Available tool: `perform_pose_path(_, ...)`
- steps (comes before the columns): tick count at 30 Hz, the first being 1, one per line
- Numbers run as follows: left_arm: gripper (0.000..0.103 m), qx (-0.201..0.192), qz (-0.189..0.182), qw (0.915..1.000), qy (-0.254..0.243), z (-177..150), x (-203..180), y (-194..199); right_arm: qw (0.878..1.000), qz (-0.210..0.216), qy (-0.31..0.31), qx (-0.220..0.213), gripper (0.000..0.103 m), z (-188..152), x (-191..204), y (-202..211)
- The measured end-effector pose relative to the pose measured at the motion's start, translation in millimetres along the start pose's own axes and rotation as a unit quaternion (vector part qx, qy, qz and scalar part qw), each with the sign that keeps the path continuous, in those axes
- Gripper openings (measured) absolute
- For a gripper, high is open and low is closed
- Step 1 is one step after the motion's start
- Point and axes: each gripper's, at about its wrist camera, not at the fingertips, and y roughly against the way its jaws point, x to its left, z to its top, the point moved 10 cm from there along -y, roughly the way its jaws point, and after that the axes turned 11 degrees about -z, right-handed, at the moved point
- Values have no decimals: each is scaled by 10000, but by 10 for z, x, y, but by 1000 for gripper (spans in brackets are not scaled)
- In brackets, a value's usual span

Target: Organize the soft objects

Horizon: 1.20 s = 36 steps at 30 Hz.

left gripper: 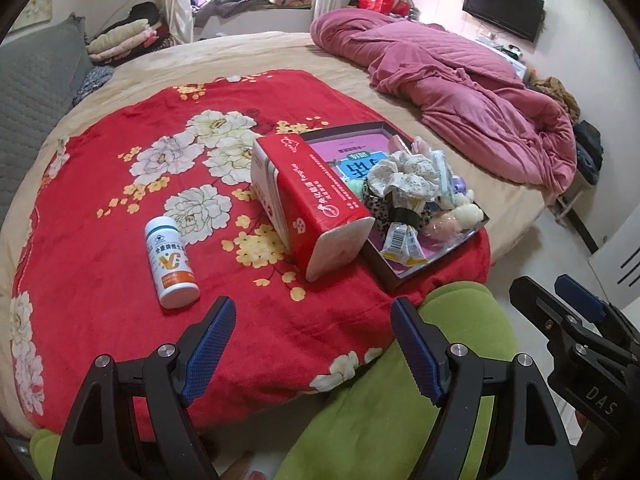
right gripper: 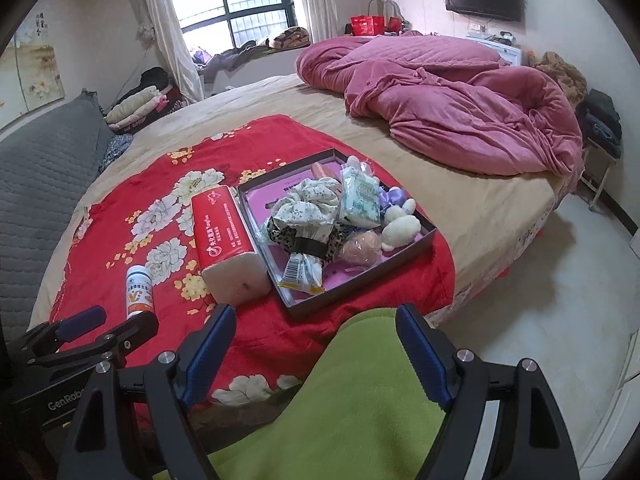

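Both grippers hang back at the bed's near edge with jaws released and empty — the left gripper (left gripper: 312, 344) faces the red blanket (left gripper: 120, 216), the right gripper (right gripper: 316, 344) a green-clad knee. The soft objects (right gripper: 336, 216) lie heaped in the shallow box (right gripper: 360, 280), at one o'clock from the left jaws, probably gathered there as the collecting place. The tissue pack (left gripper: 316, 208) leans on the box's rim, hiding that corner — the white bottle (left gripper: 172, 260) lies apart at ten o'clock.

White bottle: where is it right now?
The white bottle lies on its side on the red floral blanket, left of the red tissue pack, just beyond the open left gripper.
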Motion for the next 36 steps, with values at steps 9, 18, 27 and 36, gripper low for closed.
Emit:
perform_pose_path(9, 81, 76, -93, 9999, -50, -37, -47, -59, 9999, -49, -14, 110, 81, -62, -30, -67)
perform_pose_path(18, 81, 79, -49, 9998, -162, -41, -80, -62, 9998, -76, 5, 189, 81, -122, -24, -106)
perform_pose_path(27, 81, 92, -96, 9998, -151, -50, -64, -62, 9998, -94, 78, 174, 81, -128, 13, -113)
perform_pose_path(36, 81, 48, -54, 9998, -199, -48, -56, -40, 9997, -76, 81, 228, 81, -153, 16, -141)
